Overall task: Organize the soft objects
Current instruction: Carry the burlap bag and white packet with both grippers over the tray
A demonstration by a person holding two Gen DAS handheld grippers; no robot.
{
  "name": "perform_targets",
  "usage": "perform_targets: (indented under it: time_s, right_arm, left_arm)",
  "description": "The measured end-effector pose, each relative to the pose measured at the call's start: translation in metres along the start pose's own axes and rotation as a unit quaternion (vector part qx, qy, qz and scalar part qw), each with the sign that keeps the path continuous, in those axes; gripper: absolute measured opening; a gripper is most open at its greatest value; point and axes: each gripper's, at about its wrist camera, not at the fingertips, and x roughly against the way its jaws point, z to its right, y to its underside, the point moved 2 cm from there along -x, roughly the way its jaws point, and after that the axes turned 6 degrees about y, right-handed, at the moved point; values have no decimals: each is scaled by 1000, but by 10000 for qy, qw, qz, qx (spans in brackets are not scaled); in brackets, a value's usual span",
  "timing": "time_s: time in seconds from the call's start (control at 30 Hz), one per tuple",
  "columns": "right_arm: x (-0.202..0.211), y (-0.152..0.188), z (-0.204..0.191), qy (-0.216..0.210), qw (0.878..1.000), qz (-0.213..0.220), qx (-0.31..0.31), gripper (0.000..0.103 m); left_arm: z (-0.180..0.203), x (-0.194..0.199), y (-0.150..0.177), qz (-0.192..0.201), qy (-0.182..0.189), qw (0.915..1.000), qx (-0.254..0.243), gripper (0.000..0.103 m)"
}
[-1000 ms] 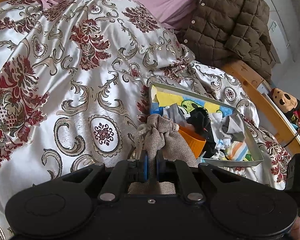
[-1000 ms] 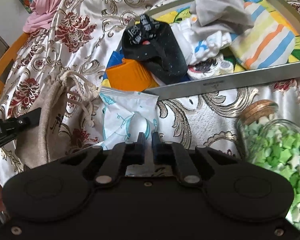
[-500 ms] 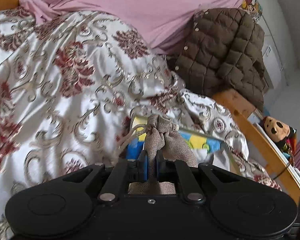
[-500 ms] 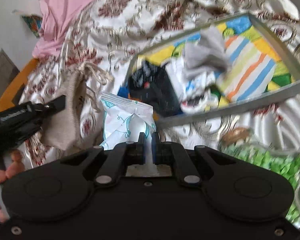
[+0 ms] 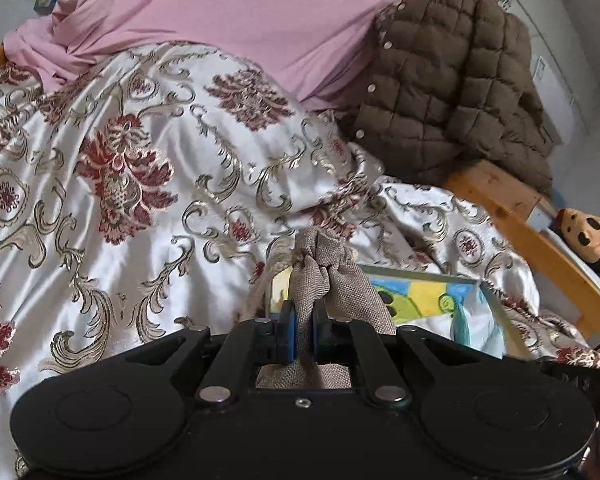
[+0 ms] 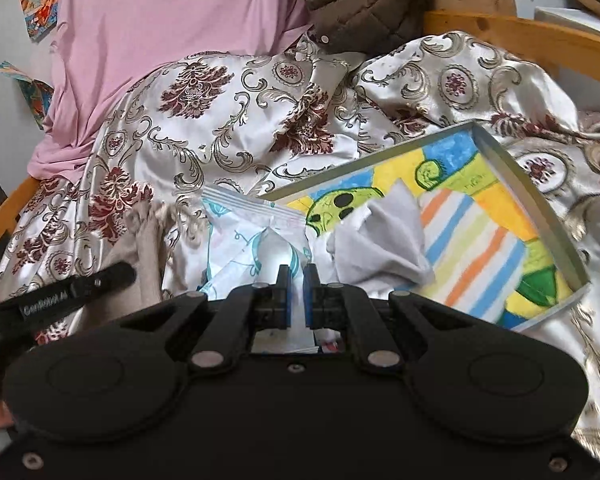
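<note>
My left gripper (image 5: 304,330) is shut on a beige burlap drawstring pouch (image 5: 332,280) and holds it up above the bed, in front of the tray's near left corner. The pouch also shows in the right wrist view (image 6: 147,248), with the left gripper's finger (image 6: 79,290) across it. My right gripper (image 6: 295,296) is shut on a white tissue pack with teal print (image 6: 243,236), held up left of the colourful metal tray (image 6: 536,184). A grey cloth (image 6: 388,236) and a striped cloth (image 6: 480,256) lie in the tray.
A white satin quilt with red and gold flowers (image 5: 139,168) covers the bed. A pink sheet (image 5: 259,12) and a brown quilted jacket (image 5: 460,92) lie at the back. A wooden bed rail (image 5: 540,240) and a plush toy (image 5: 588,236) are at the right.
Both grippers have lifted with their loads. The pouch and the tissue pack have risen off the quilt, and both views now tilt up toward the pink sheet and jacket.
</note>
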Motion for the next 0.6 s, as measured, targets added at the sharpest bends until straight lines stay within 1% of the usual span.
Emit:
perform_targets:
  time_s: [0.1,0.23,0.37,0.6]
  right_arm:
    - [-12,7,-9,43,10000,-14,55,1]
    - [-30,16,-8,233,9997,-89,28,1]
    - [-48,18,-7,414,9989,-238,37,1]
    - [-67,26,-11,640,9967,-436,228,1]
  left_arm:
    - [-7,-8,2,-46,28,10000,2,8]
    - [-12,-23,9,-134,103,9999,-28,8]
    - [-11,-38,20,-282,78,9993,-245,8]
    - [-13,-51,32,-475,187,9980,-374,8]
